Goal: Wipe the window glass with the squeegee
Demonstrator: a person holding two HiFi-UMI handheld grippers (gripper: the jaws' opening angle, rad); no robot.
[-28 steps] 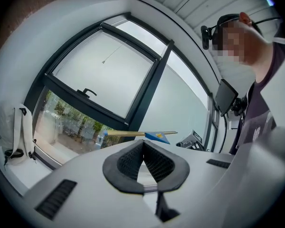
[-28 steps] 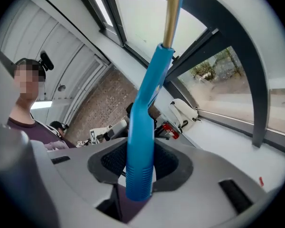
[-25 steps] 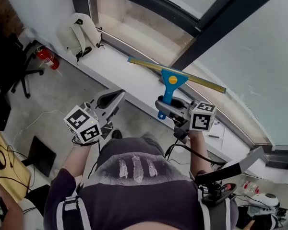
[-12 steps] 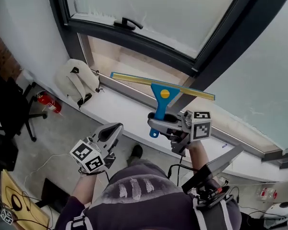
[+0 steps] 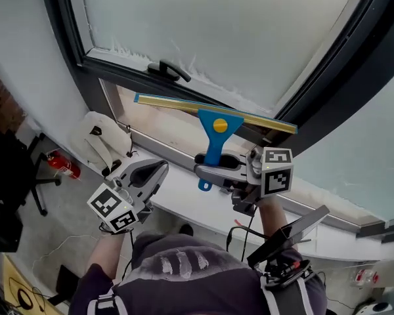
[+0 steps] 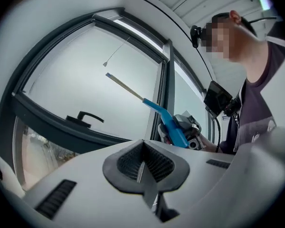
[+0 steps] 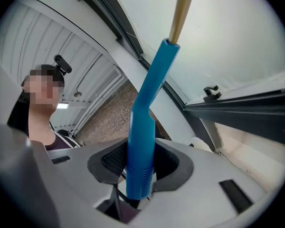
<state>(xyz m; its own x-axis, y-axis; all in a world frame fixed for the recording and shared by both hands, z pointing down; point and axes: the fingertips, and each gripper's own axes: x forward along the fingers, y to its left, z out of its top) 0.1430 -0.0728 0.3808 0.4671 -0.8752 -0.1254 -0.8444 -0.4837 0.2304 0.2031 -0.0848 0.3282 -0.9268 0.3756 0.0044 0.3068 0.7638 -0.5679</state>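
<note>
Head view: squeegee (image 5: 215,136) is up in the air near the bottom edge of the glass (image 5: 217,31), ribbed blue plastic handle clamped in the right hand-held gripper (image 5: 209,170), long thin yellowish blade level. I'd set that blade flat against the hazy pane up high, then drag down evenly. Left hand-held gripper (image 5: 159,171) is closed, empty.

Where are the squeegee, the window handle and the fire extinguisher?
squeegee (image 5: 214,146), head view, on its blue handle.
window handle (image 5: 169,70), head view, on the black lever.
fire extinguisher (image 5: 63,166), head view, on its red body.
</note>
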